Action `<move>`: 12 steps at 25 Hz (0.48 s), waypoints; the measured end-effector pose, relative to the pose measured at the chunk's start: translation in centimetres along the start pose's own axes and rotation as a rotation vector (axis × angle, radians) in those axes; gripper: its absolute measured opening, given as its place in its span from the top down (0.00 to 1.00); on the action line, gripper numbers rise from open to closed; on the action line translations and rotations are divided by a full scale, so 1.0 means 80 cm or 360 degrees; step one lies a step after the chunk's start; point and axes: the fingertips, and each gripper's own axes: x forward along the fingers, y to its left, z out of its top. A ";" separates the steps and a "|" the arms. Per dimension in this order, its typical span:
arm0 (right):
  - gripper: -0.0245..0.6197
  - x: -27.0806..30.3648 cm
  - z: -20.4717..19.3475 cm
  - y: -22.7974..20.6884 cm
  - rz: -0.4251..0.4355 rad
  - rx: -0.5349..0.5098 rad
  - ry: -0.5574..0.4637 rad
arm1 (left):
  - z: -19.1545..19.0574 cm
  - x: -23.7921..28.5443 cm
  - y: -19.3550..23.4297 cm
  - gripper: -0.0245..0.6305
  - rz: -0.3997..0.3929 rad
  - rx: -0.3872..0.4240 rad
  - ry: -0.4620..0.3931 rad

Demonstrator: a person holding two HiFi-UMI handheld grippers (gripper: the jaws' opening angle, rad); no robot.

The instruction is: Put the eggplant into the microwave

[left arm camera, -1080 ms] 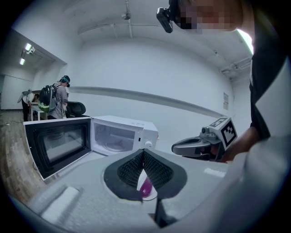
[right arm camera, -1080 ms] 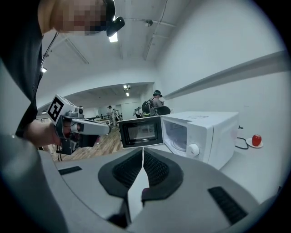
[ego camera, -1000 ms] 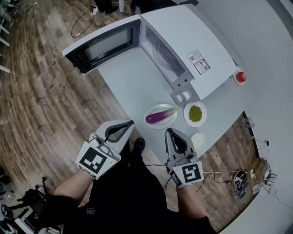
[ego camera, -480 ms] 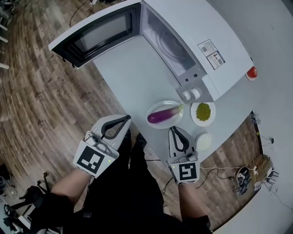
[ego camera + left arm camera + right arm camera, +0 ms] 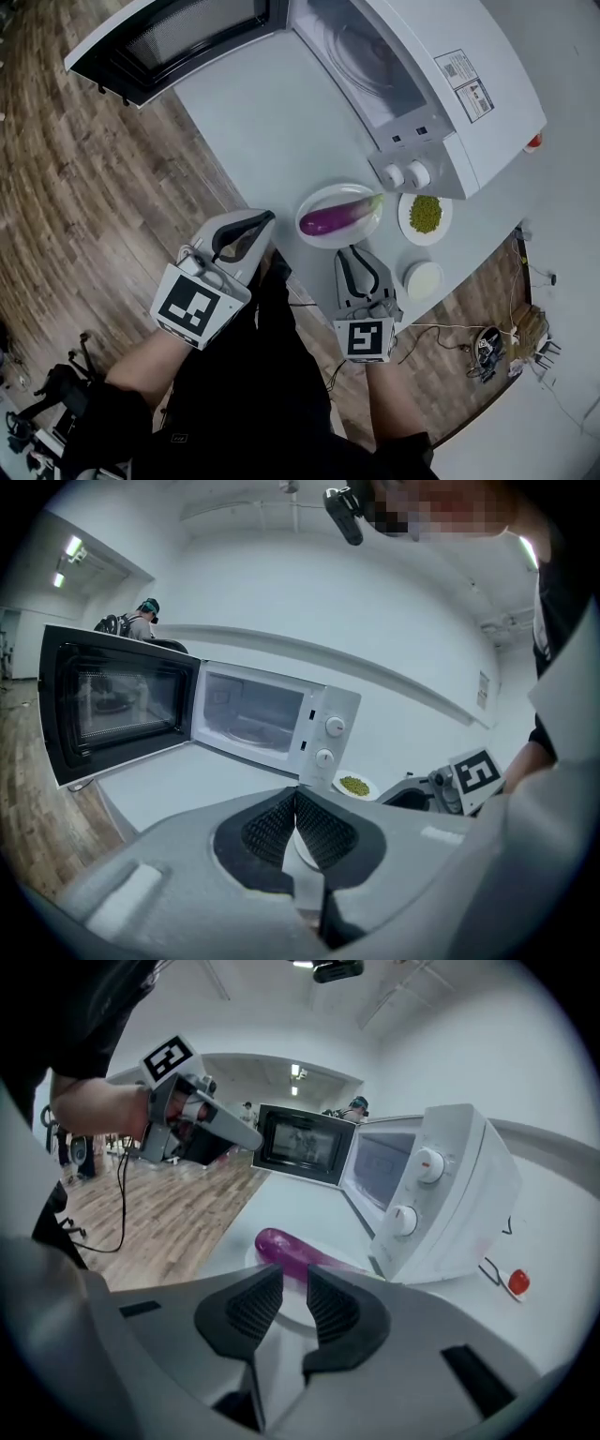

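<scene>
The white tabletop (image 5: 272, 122) carries the microwave (image 5: 441, 66), door wide, and the eggplant (image 5: 336, 216) lies on a plate (image 5: 319, 192) just ahead of my right gripper (image 5: 355, 253), jaws slightly apart and empty. My left gripper (image 5: 265, 219) is clenched on nothing. I judge this the approach: next I must widen the right jaws around the eggplant.

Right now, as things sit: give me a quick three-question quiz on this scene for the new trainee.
1. True or false: the microwave door is shut.
2. The eggplant lies: A) on a plate, B) inside the microwave, C) on the bare table.
3. Which has its jaws together, the left gripper or the right gripper?
Key: 1 false; 2 A; 3 left gripper.
</scene>
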 end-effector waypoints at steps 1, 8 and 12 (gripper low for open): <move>0.82 0.002 -0.005 0.000 -0.0004 -0.0030 0.0015 | -0.001 0.001 0.000 0.95 -0.0001 0.0010 -0.0001; 0.82 0.012 -0.031 0.009 0.0013 -0.0291 0.0100 | -0.012 0.002 0.007 0.95 0.0029 -0.0006 0.0022; 0.82 0.015 -0.044 0.015 0.0022 -0.0433 0.0150 | -0.015 0.001 0.008 0.95 0.0035 -0.0004 0.0026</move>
